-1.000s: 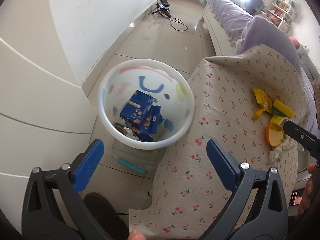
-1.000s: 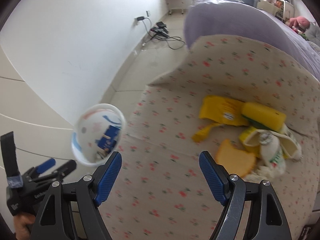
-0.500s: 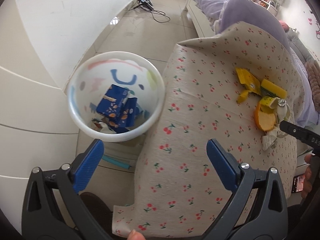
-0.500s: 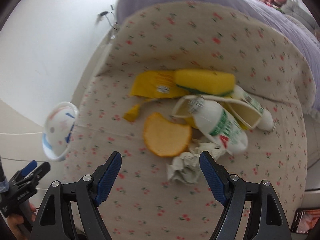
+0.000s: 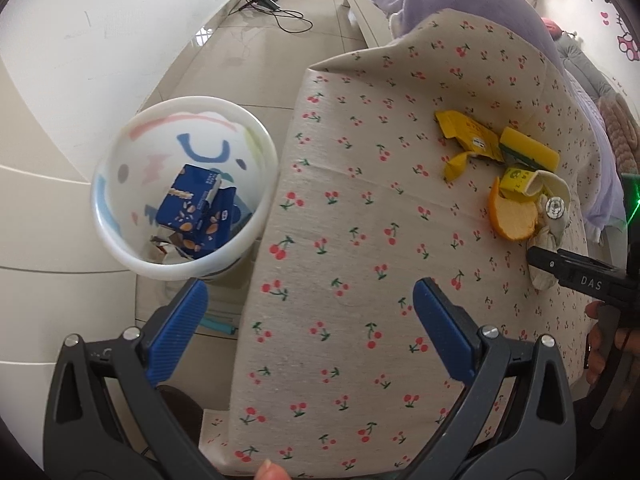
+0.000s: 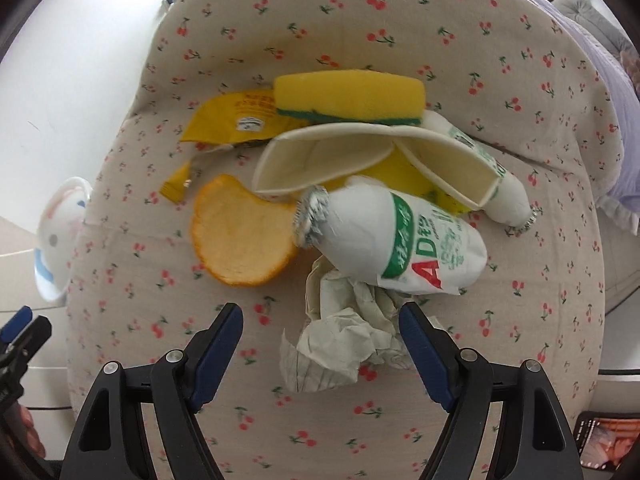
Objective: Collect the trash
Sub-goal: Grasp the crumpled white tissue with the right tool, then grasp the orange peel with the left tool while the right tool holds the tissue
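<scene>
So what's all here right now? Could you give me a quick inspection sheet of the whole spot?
Surface: cherry-print cloth over a table.
Job's things: white bin on the floor beside it, blue cartons inside; on the cloth a crumpled paper, two white bottles, one nearer, orange peel, yellow sponge, yellow wrapper.
Clutter: nothing seen.
Grippers: left gripper open, empty; right gripper open, the paper between its fingers.
Cables: black leads on the floor.
Surroundings: white wall, tiled floor, purple bedding.

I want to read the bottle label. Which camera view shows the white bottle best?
The right wrist view: the white bottle lies close and large there, its green and red label facing the camera. The left wrist view shows only its foil cap end, small, near the orange peel.
</scene>
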A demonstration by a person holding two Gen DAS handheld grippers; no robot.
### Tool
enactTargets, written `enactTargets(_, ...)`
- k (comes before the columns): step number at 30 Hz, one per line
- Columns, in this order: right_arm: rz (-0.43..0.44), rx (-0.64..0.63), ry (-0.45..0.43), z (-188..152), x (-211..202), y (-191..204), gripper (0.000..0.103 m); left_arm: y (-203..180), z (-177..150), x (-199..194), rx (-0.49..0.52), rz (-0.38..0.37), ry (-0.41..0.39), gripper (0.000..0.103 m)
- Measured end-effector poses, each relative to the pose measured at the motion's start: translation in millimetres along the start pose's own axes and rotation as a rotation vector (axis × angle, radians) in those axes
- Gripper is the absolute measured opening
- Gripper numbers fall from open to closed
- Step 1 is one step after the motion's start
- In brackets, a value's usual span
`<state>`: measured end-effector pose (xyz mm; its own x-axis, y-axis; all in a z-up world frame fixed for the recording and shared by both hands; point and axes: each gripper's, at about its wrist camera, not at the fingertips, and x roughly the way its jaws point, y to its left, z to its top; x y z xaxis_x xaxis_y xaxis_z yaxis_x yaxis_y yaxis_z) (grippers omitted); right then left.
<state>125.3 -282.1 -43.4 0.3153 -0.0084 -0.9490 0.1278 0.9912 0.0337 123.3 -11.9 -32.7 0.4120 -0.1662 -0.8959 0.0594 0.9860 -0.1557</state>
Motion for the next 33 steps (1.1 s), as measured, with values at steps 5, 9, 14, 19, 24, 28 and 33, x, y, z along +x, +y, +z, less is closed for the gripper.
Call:
enactTargets(5, 0.018, 0.032, -0.003, -7.4, -1.1, -21.6, 0.061, -11.2, 0.2, 3.0, 0.013, -0.019, 0.012, 0.102)
enactTargets(9, 0.061, 0.054, 0.005, -13.1, -3.0, -42.4, 0.033, -30.2, 0.2, 4.0, 0.048, -0.031, 0.013, 0.102)
enactTargets(14, 0.133, 0.066, -0.043, -25.1, -26.4, -66.6, 0.029, -57.4, 1.4, 5.6, 0.091, -0.056, 0.001, 0.102)
enactTargets(19, 0.169, 0.100, -0.113, -32.6, -57.4, -96.1, 0.029, -95.1, 1.3, 11.3, 0.163, -0.058, -0.025, 0.102)
enactTargets(24, 0.165, 0.162, -0.172, -35.0, -75.7, -122.9, 0.029, -124.6, 2.9, 21.9, 0.208, -0.086, -0.052, 0.102)
enactTargets(28, 0.159, 0.204, -0.178, -29.2, -75.6, -143.5, 0.029, -142.2, 5.9, 32.5, 0.219, -0.114, -0.068, 0.102)
enactTargets(33, 0.156, 0.229, -0.167, -22.5, -61.6, -143.5, 0.029, -161.4, 9.4, 46.3, 0.231, -0.133, -0.079, 0.097)
